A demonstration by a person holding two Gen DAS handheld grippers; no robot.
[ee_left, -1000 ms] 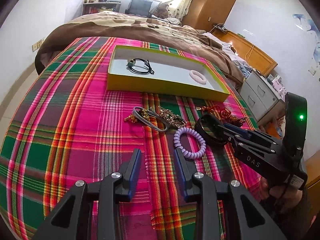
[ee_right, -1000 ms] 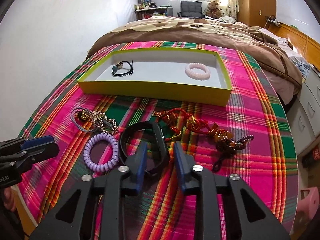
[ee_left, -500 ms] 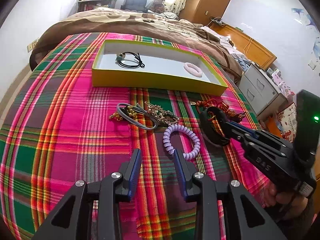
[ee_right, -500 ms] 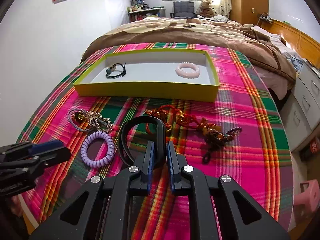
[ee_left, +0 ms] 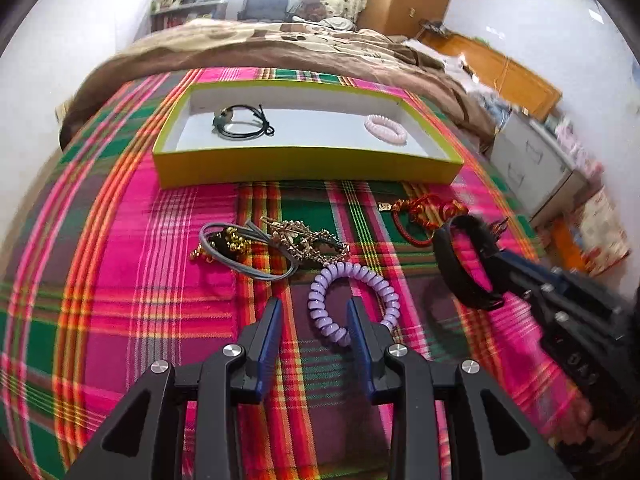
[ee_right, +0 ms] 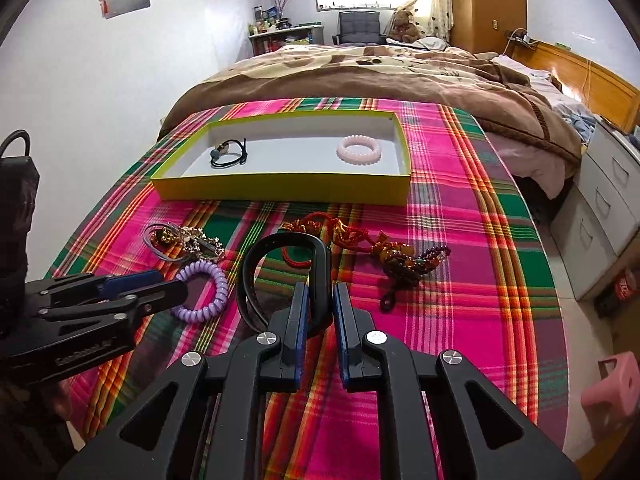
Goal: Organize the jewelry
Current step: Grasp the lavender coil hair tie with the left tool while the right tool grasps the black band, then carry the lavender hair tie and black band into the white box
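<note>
My right gripper (ee_right: 320, 294) is shut on one side of a black band (ee_right: 256, 264) and holds it tilted a little above the plaid cloth. In the left wrist view the same band (ee_left: 460, 264) hangs from the right gripper (ee_left: 496, 258). My left gripper (ee_left: 314, 306) is open and low over a purple coil bracelet (ee_left: 372, 278), whose left side lies between the fingers, untouched. The left gripper (ee_right: 176, 286) also shows beside the coil (ee_right: 216, 280). A yellow-green box (ee_left: 304, 168) further back holds a black cord necklace (ee_left: 240, 124) and a pink bead bracelet (ee_left: 386, 128).
A grey cord tangled with gold chains (ee_left: 256, 248) lies left of the coil. A red knotted cord with beads (ee_right: 360, 240) lies right of the band. A brown blanket (ee_right: 360, 76) lies behind the box. White drawers (ee_right: 600, 208) and a pink stool (ee_right: 612, 384) stand past the bed's right edge.
My right gripper has closed on the black band and raised it slightly. My left gripper has moved forward and right, so that the purple coil's left side now lies between its fingers.
</note>
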